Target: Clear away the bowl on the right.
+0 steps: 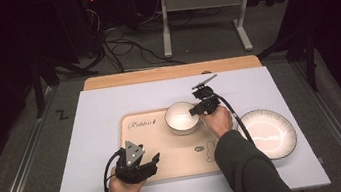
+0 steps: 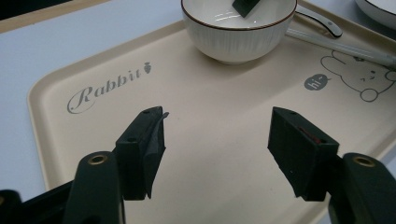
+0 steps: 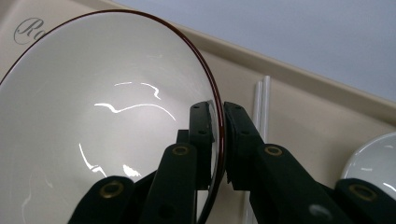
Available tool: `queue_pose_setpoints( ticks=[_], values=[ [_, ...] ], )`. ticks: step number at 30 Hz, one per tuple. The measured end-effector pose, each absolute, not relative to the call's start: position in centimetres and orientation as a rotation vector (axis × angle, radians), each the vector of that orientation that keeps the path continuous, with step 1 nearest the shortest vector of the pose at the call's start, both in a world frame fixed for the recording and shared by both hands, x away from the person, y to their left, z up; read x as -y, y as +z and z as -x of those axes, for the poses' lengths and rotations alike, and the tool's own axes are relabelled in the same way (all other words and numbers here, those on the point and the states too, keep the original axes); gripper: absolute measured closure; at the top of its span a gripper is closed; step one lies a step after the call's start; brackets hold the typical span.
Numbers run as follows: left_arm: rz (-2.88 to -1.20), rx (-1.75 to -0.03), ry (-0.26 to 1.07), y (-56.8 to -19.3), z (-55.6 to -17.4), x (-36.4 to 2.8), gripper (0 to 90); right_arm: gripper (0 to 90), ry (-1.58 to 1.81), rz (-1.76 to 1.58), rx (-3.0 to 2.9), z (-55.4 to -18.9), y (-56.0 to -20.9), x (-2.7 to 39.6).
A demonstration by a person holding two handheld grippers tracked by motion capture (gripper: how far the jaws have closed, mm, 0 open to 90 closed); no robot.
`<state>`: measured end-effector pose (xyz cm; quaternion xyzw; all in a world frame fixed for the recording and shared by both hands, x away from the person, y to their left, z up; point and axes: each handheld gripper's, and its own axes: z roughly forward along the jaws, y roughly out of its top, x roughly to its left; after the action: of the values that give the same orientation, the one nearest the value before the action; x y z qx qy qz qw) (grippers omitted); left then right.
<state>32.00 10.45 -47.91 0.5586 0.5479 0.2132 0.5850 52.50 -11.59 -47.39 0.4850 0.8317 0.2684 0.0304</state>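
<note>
Tray (image 1: 167, 162) bowl's (image 1: 180, 118) rim between right hand-held gripper (image 1: 199, 110) jaws

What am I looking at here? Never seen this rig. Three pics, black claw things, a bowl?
No robot: a person holds a two-jaw gripper in each hand. The high view looks down on the table; the other two cameras ride on the grippers, looking along their jaws. A beige tray lies on a white mat, with a plate on the mat beside it. The right gripper pinches the rim of the white bowl on the tray, one jaw inside, one outside. The left gripper is open over bare tray, holding nothing. White chopsticks and a spoon lie beyond the bowl.
</note>
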Motion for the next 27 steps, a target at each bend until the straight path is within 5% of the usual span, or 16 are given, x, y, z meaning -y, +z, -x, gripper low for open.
queue_pose_setpoints(
  ticks=[5,15,27],
  values=[
    [-1.309,-1.280,0.499,-48.0,-32.1,-10.4,36.6,82.7,0.835,-1.470,-2.561,-52.5,-47.5,11.6],
    [-1.323,-1.274,0.502,-48.0,-32.0,-10.3,36.6,56.7,0.874,-1.414,-2.503,-50.6,-45.7,12.3],
    [-1.332,-1.266,0.490,-48.1,-32.3,-9.7,36.2,54.4,0.916,-1.294,-2.462,-47.0,-43.3,15.0]
  ],
)
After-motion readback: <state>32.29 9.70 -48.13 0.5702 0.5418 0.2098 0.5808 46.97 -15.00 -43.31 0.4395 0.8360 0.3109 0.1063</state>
